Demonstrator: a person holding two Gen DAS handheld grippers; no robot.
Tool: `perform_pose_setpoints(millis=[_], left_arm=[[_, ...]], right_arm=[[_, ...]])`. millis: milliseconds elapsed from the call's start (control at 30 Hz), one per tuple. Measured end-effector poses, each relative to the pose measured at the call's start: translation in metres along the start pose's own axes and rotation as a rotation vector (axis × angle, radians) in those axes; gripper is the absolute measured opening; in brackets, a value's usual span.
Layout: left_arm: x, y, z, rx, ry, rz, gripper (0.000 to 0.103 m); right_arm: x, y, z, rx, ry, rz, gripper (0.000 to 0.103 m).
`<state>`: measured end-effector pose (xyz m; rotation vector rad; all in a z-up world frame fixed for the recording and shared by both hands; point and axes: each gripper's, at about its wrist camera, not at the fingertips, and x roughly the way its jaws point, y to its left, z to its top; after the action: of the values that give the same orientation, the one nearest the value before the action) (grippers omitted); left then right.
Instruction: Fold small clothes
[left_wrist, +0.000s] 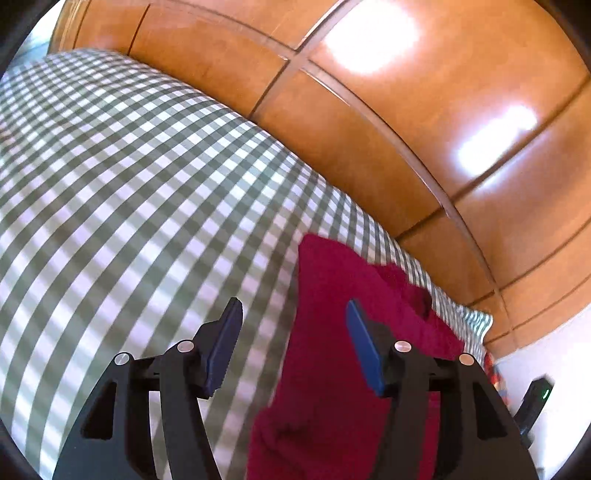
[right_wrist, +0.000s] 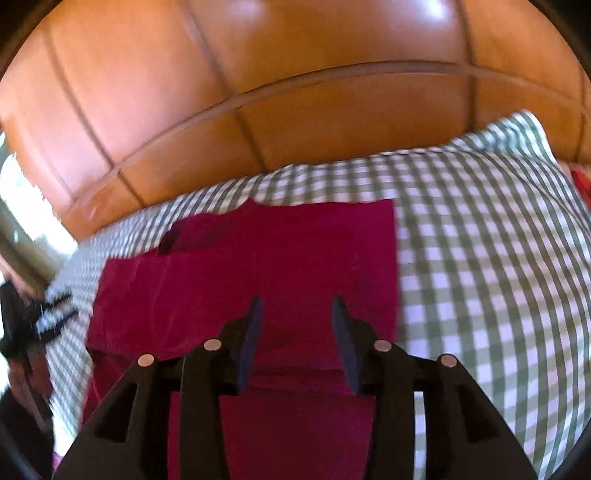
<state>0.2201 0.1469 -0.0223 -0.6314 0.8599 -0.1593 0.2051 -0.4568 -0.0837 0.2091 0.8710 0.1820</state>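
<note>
A dark red garment (left_wrist: 332, 295) lies flat on a green-and-white checked cloth (left_wrist: 129, 166). In the left wrist view it fills the lower right. My left gripper (left_wrist: 293, 308) is open above the garment's left edge, its left finger over the checks, its right finger over the red fabric, holding nothing. In the right wrist view the red garment (right_wrist: 277, 258) lies spread, with a folded layer near its far left. My right gripper (right_wrist: 297, 308) is open and empty just above the garment's middle.
A glossy brown panelled wooden surface (left_wrist: 369, 92) rises behind the cloth in both views (right_wrist: 258, 74). A small black device (left_wrist: 532, 406) with a green light stands at the far right of the left view. Dark objects (right_wrist: 22, 325) sit at the left edge of the right view.
</note>
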Motion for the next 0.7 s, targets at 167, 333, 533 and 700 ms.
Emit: perform_pose_setpoints(millis=[167,333,533,700], left_arm=[[0.039,0.012,0.024,-0.078,0.078,-0.081,0.057],[0.081,0.010,0.031,-0.127,0.184,-0.171,0.060],[0.095,-0.026,0.036,0.002,0.123,-0.152,0.014],[0.078,-0.074,0.023,0.285,-0.045,0.029,0.012]], right_arm=[[0.030,0.009,-0.018,-0.055,0.030,-0.077,0.039],[0.031,0.011,-0.031,-0.082,-0.027,-0.092,0.039],[0.026,0.008,-0.032,-0.060,-0.041,-0.069,0.039],[0.028,0.017,-0.034,-0.096,-0.053,-0.119,0.040]])
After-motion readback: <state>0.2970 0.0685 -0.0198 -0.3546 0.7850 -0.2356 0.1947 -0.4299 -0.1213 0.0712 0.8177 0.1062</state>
